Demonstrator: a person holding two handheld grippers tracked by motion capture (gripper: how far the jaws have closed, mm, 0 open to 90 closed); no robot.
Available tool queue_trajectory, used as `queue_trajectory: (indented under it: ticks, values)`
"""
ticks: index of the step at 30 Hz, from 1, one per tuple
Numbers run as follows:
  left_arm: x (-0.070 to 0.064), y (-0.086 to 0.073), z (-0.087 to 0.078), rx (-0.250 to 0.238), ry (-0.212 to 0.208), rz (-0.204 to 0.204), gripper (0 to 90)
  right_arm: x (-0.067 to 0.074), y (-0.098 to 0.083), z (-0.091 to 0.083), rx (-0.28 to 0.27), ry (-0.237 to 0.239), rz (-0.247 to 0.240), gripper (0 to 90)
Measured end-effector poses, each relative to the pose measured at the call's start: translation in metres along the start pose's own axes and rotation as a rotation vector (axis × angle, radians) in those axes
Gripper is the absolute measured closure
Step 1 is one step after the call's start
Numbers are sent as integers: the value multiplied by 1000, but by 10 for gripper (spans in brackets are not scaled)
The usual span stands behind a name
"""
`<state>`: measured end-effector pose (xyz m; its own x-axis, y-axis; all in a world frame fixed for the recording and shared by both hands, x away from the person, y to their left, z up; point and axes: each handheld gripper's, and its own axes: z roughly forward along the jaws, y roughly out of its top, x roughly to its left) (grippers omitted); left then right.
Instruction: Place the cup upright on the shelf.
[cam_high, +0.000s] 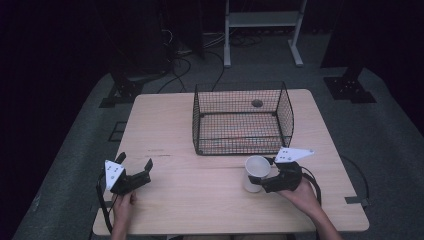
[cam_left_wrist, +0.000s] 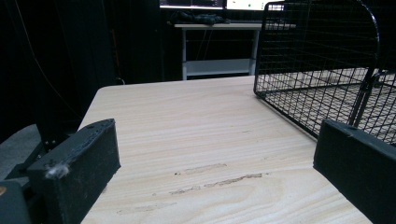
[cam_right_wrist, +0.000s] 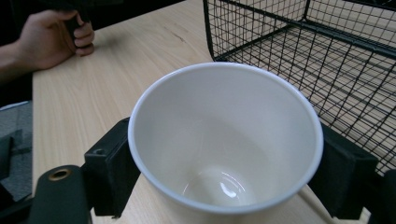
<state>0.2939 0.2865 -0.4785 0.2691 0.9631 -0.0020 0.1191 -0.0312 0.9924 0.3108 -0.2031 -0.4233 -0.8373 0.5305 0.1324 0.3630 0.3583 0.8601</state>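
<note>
Right gripper (cam_high: 262, 176) clamps a white cup (cam_high: 255, 172) near the worktop's front edge; lift it level over the wire basket's (cam_high: 196, 120) rim, left gripper (cam_high: 136, 168) agape.

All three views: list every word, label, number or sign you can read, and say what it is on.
None can be read.
The white cup, the wire basket and the wooden table carry no print.
The grey plates on the left gripper and the right gripper bear dark dots, no letters.
The lit screens far back in the left gripper view are too blurred to read.
</note>
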Motion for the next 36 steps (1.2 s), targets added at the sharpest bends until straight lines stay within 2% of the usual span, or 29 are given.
queue_trajectory:
  ticks: [8,14,19,26,32,36]
  values:
    - [0,0,0,0,-1,1,0,-2,17,0,15,17,-23,187]
    - [0,0,0,0,-1,-1,0,-8,33,-3,10,48,-14,186]
    - [0,0,0,0,-1,-3,0,-14,48,-6,2,52,-14,186]
    - [0,0,0,1,-1,-2,0,-17,65,-8,3,49,-18,186]
    - [0,0,0,2,-1,-1,0,-19,81,-11,-3,16,-55,186]
    - [0,0,0,-1,-1,-7,0,-25,97,-11,-1,6,-69,186]
